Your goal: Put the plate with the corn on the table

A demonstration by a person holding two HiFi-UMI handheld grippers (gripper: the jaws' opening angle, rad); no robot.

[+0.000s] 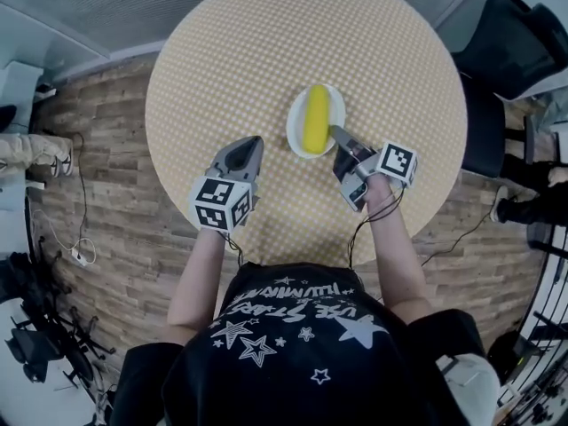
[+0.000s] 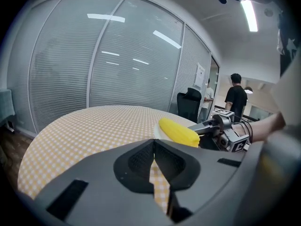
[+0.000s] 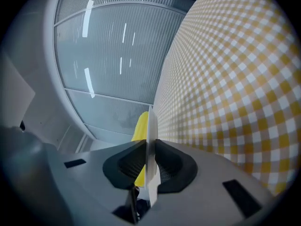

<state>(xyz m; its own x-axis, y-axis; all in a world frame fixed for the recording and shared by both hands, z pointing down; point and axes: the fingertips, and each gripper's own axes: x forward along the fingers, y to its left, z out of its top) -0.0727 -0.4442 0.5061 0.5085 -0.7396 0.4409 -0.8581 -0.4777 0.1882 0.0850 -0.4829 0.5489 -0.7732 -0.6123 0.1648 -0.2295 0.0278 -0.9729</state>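
Your right hand-held gripper (image 1: 338, 137) pinches the rim of the white plate (image 1: 295, 130), which carries the corn (image 1: 315, 118) near the middle of the checked tabletop (image 1: 222, 60). Your left hand-held gripper (image 1: 252, 143) is just left of the plate, jaws closed on nothing.

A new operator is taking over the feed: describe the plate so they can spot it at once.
Find the round table with the yellow-and-white checked cloth in the head view. Right of its centre is a small white round plate, its near rim pinched by the right gripper. It is the only dish, and a yellow corn cob lies on it.
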